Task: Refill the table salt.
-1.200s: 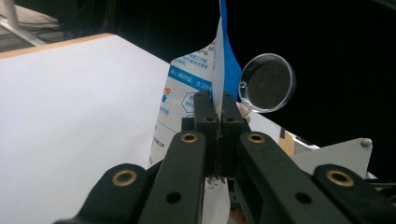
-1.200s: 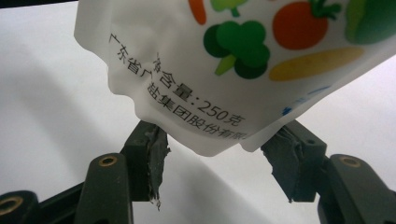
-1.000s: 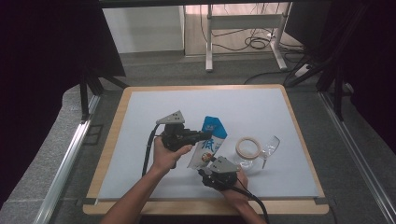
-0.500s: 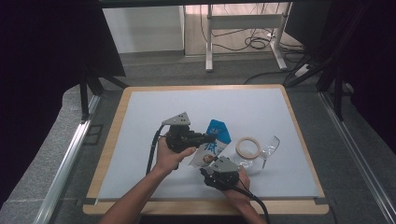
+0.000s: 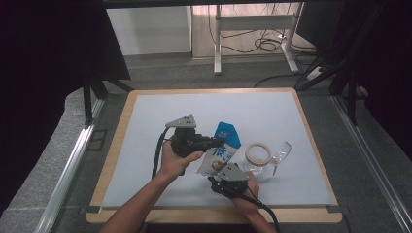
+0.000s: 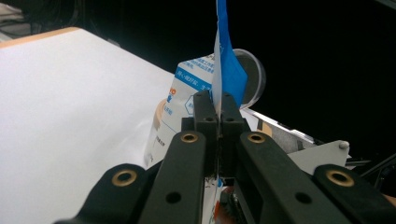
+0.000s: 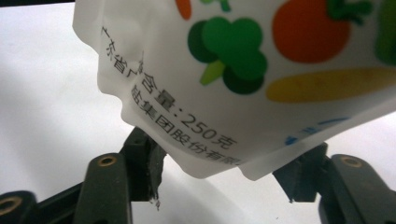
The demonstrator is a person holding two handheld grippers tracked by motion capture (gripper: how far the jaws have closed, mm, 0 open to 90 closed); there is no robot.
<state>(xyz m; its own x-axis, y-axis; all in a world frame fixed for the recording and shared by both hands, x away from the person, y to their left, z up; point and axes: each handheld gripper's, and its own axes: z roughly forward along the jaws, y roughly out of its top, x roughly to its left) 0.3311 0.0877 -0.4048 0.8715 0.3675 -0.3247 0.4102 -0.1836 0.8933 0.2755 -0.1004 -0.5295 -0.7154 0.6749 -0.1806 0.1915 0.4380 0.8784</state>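
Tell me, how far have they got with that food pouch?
Done: the left gripper has clamped the pouch by its blue top edge and holds it up off the white mat. In hand: the right gripper has its fingers spread around the pouch's bottom corner, not pressing. Left: probably closing on that corner; the glass and tape roll lie untouched.

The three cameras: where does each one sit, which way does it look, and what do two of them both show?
High view: above the near edge of the table, looking forward and down; both forearms, left gripper, right gripper.
Left gripper view: on that gripper, looking along its shut jaws, clamped on the pouch edge.
Right gripper view: low, looking along its jaws at the pouch's bottom corner between them.
Shared: the pouch appears in all three; the glass in high and left gripper views.
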